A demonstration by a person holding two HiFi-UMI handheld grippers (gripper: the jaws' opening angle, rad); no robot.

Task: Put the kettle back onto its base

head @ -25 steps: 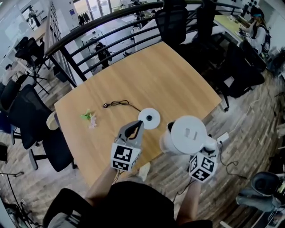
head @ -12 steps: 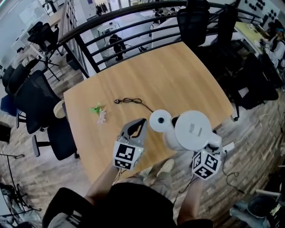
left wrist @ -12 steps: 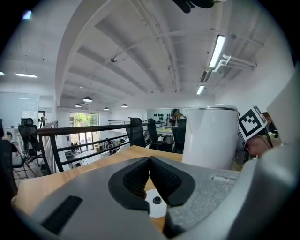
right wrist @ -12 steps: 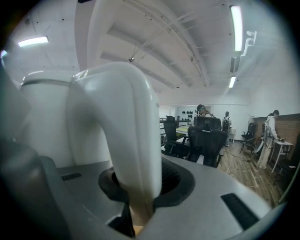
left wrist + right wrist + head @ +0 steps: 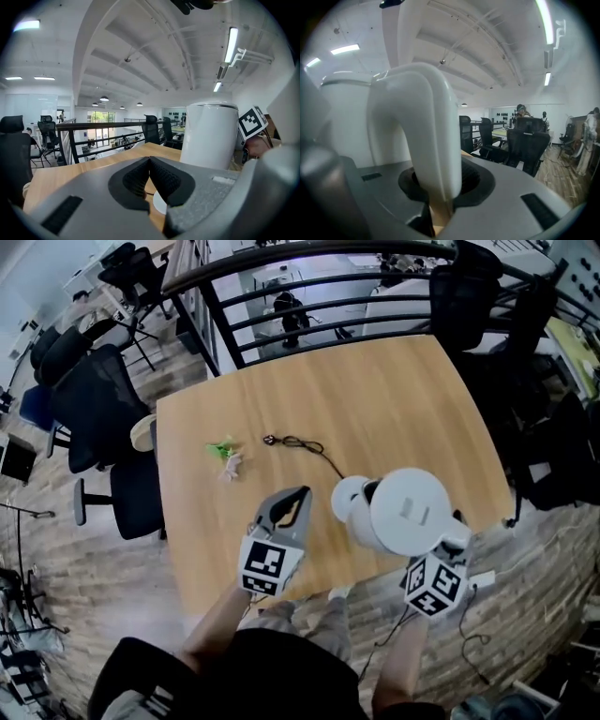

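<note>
Kettle: smooth white plastic cylinder w/ a flat round lid and a small rectangular inset at the lid's centre. Thick arched white handle on the near-right side.

Right hand-held gripper is clamped on that handle, black ribbed pads on both sides of it, and carries the kettle at the counter's near edge. From the head view the kettle body overlaps the right rim of the base and isn't centred on it. Can't tell whether its bottom touches anything.

Base: flat white disc w/ a dark centre spot, lying on the counter, which is pale wood-grain laminate w/ rounded corners. A thin black cord snakes from the base toward mid-counter.

Left hand-held gripper is grey plastic w/ black ribbed pads. Its jaws are pressed together w/ nothing btw. them. It sits just left of the base, tips pointing past it. In its own view the kettle stands to the right.

Each gripper bears a marker cube w/ black-and-white square patterns.

A small green-and-pink thing lies on the counter's left part, well apart from the base. Black office chairs and a black metal railing ring the counter. The floor is wood plank.
</note>
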